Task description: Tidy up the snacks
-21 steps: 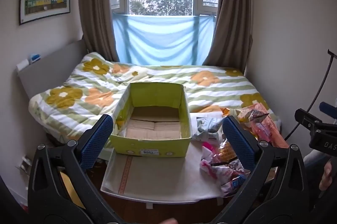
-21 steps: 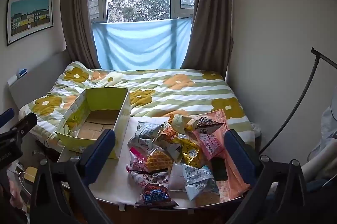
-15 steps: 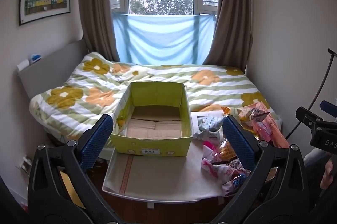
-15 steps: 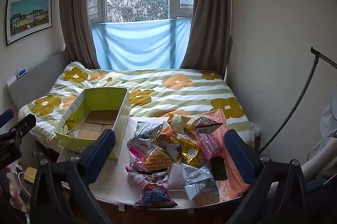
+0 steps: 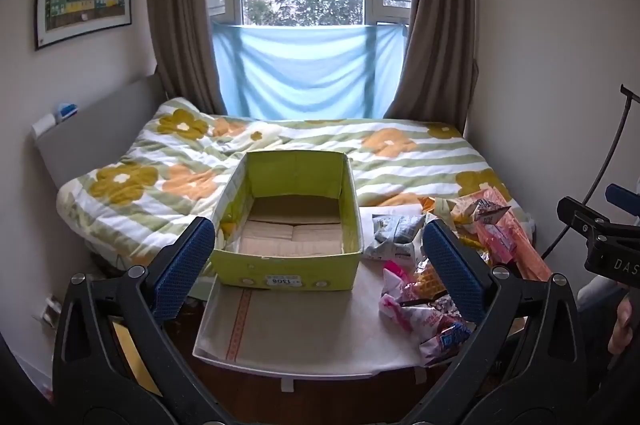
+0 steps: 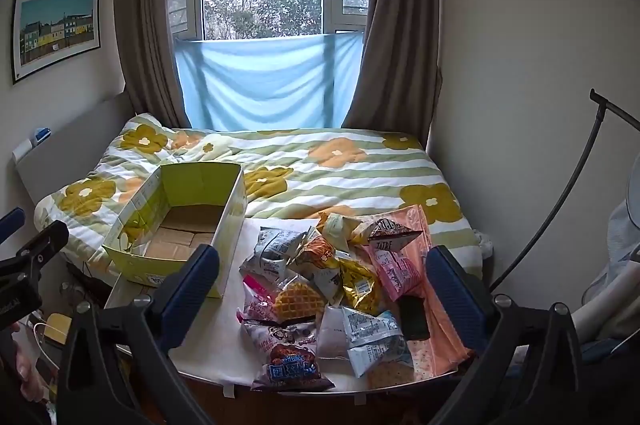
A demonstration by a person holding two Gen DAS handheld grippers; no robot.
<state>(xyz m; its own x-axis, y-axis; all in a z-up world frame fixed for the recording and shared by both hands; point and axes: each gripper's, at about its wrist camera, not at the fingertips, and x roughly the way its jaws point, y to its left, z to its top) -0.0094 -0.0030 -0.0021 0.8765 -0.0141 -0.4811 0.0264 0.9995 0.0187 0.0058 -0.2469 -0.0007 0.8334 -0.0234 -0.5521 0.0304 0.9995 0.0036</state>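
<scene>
An open, empty yellow-green cardboard box (image 5: 288, 267) stands on the left of a small white table (image 5: 304, 329); it also shows in the right wrist view (image 6: 132, 265). A heap of snack packets (image 6: 332, 285) lies on the table's right half, also visible in the left wrist view (image 5: 424, 297). My left gripper (image 5: 318, 273) is open and empty, held back from the table facing the box. My right gripper (image 6: 322, 289) is open and empty, facing the snack heap from in front of the table.
A bed with a flowered striped quilt (image 5: 304, 149) lies just behind the table. A black phone-like object (image 6: 414, 317) lies on a pink sheet at the table's right. A black curved stand (image 6: 560, 197) rises at the right wall. The right gripper (image 5: 600, 237) shows at the left view's right edge.
Both views have shifted only slightly; the box and snacks sit a little lower and closer in frame. Both grippers stay open and empty.
</scene>
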